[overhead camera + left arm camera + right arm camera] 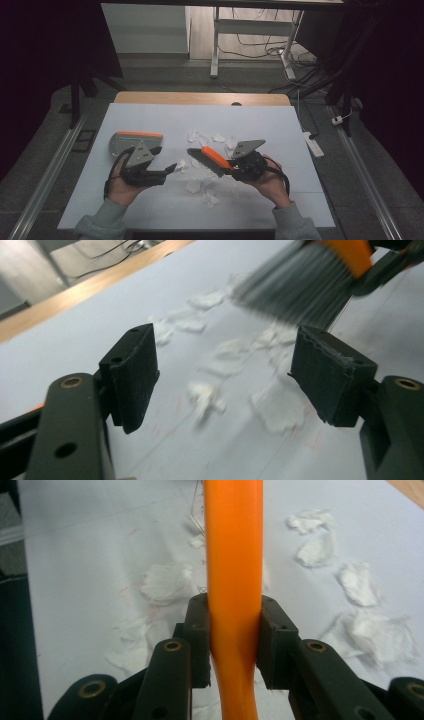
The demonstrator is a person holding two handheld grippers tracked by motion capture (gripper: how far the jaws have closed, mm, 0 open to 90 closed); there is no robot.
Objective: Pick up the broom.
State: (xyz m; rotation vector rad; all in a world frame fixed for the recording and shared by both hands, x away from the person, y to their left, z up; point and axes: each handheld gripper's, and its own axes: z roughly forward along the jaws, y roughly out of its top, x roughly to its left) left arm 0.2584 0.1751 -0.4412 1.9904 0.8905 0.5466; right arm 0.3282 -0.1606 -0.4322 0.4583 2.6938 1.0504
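Gripping brush (211, 159), right hand (267, 180) palm-up

Paper scraps (202, 165) lie scattered mid-surface (260, 125). The dustpan (131, 142) rests to their left, behind the left tongs (172, 167) — the brush (210, 160), over the scraps, juts leftward from the right tongs (233, 169).

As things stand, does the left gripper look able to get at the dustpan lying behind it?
Probably yes. The left gripper is open and holds nothing, and the dustpan lies just behind it on bare table; the brush is off to its right.
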